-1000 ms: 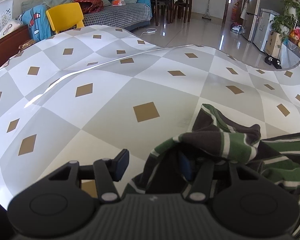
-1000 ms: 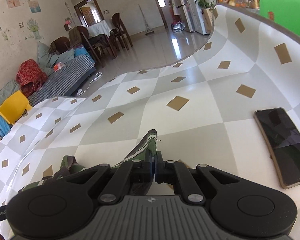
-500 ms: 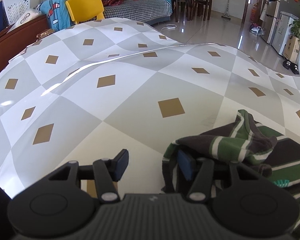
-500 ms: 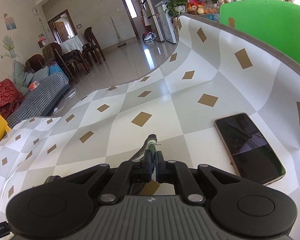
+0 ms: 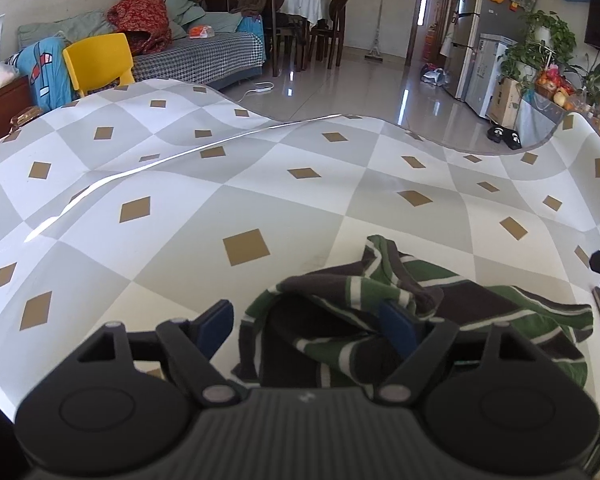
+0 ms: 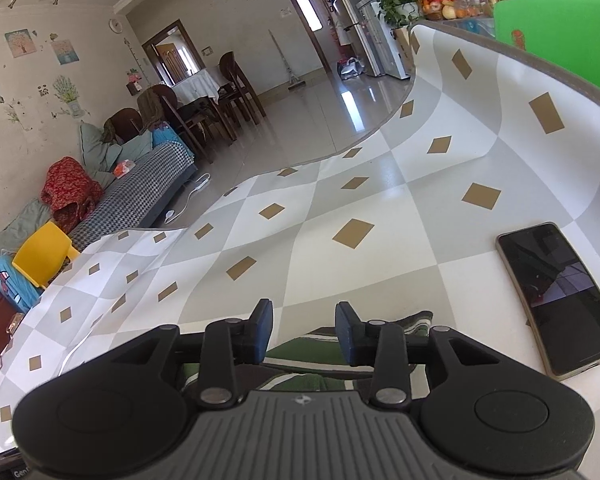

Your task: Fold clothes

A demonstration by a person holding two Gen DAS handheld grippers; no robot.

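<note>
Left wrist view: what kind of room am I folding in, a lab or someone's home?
Most likely a home's open living and dining room. Beyond the table with its checked cover stand a sofa piled with cushions, a dining table with chairs, and a fridge beside houseplants.

Both views are brightly daylit and sharp. Glare is thrown on the floor (image 5: 404, 96) and along a crease in the counter (image 5: 148, 168) covering. Edges are bent and darkened by fisheye distortion.
</note>
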